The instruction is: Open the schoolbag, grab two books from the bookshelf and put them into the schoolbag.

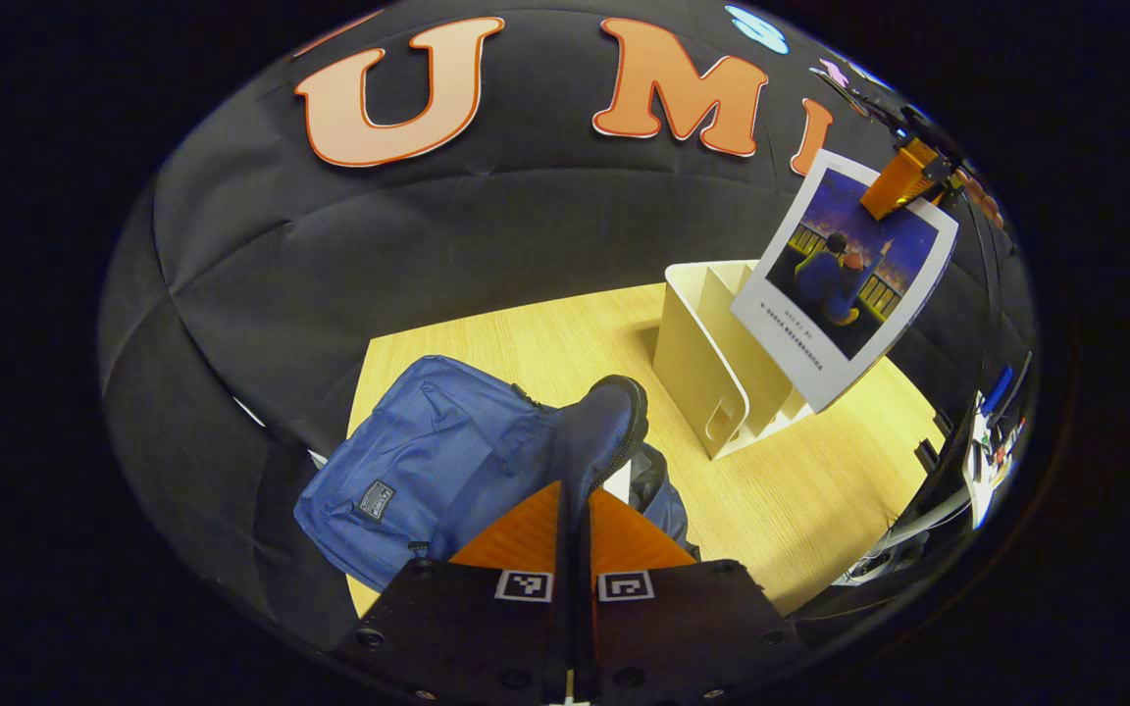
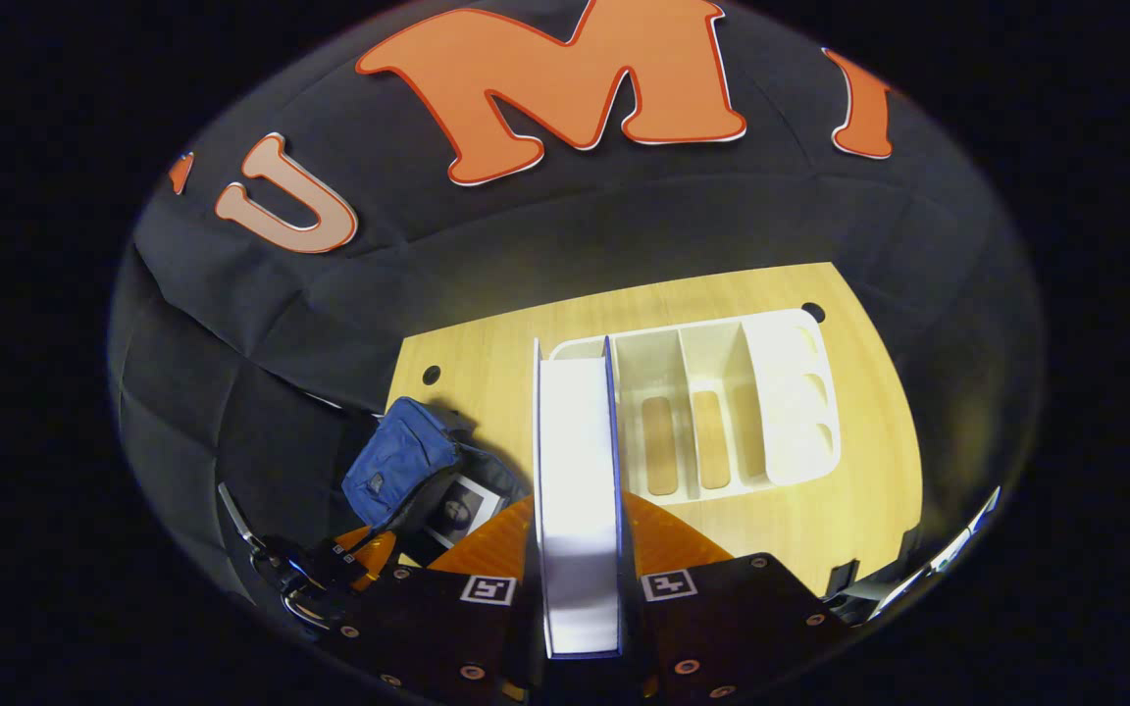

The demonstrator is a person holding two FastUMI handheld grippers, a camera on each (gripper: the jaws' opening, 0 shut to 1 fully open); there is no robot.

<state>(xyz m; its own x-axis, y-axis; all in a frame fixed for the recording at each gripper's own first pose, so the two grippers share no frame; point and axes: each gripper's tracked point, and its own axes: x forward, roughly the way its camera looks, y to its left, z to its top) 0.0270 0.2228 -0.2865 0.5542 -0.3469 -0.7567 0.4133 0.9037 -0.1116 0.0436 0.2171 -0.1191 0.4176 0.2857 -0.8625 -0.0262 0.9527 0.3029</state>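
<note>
We see the left gripper [image 1: 575, 510] low over the near end of the wooden table [image 1: 800, 490], its two orange fingers closed on the edge of the blue schoolbag [image 1: 428, 456], holding the flap lifted so the mouth stands open. The schoolbag lies at the table's left corner, and in the right gripper view a book [image 2: 455, 512] already shows inside it.

The right gripper [image 2: 580, 549] is raised above the table, angled down, its fingers clamped on either side of a second book [image 2: 580, 471], seen edge-on with its white pages toward the camera. In the left gripper view this book [image 1: 845, 275] hangs by its top corner, cover outward, just above the white bookshelf [image 1: 712, 363]. The bookshelf's slots [image 2: 712, 412] stand empty beside the book.
</note>
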